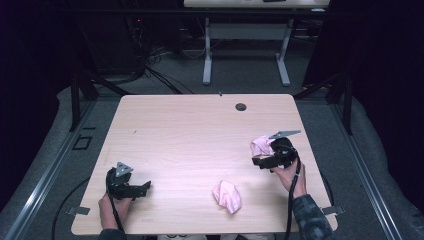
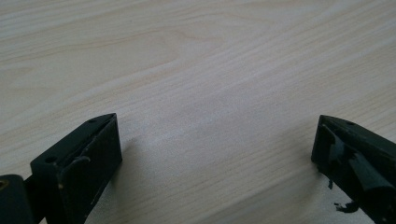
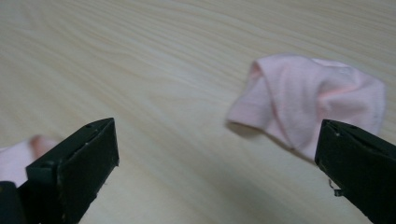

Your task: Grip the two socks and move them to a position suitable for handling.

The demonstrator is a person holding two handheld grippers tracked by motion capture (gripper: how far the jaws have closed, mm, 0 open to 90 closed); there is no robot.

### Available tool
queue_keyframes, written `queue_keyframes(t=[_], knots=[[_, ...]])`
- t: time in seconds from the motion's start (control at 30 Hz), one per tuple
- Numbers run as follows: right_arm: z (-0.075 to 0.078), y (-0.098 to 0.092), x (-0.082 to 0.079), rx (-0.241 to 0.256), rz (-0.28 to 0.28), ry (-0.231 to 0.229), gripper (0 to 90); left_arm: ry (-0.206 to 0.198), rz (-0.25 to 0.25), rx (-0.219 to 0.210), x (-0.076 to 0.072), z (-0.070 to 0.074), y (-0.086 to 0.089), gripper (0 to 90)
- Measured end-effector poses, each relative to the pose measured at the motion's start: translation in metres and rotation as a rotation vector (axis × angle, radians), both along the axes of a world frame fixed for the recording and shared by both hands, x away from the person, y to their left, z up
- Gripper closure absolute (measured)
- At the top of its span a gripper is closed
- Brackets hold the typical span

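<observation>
Tongs, right [image 1: 256,161]: held in the person's right hand at the right side of the surface, pointing toward the left; jaws stand wide apart in the right gripper view, nothing between them.
Tongs, left [image 1: 146,187]: held in the person's left hand near the front left corner, pointing toward the right; jaws wide apart in the left gripper view, bare wood between them.
Surface [image 1: 190,135]: pale wood-grain top; a small dark round grommet [image 1: 241,106] sits near the far edge.
Crumpled pink cloth, front [image 1: 227,196]: lies on the surface near the front edge, between the two tongs and nearer the right one; long axis runs from far-left to near-right, the narrower end toward the front edge. In the right gripper view it lies just beyond the jaw on that view's right [image 3: 308,100], untouched.
Second pink cloth [image 1: 261,145]: bunched, just beside the right tongs on their far side; contact cannot be told.
</observation>
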State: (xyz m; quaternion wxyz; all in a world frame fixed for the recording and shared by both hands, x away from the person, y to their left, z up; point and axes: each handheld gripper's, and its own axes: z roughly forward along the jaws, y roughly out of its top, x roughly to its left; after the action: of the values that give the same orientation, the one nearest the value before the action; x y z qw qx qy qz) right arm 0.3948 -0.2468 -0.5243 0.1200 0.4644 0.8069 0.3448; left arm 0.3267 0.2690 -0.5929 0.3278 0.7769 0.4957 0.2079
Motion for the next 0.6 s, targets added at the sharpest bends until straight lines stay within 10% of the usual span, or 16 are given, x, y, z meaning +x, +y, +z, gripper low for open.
queue_keyframes(t=[0.37,0.6], knots=[[-0.017,-0.008,0.059,-0.05,-0.118,0.038,7.8,0.0,0.0,0.0,0.0,0.0,0.0,1.5],[-0.041,-0.005,0.075,-0.113,-0.157,0.077,34.4,0.0,-0.001,-0.001,0.0,0.0,0.0,1.5]])
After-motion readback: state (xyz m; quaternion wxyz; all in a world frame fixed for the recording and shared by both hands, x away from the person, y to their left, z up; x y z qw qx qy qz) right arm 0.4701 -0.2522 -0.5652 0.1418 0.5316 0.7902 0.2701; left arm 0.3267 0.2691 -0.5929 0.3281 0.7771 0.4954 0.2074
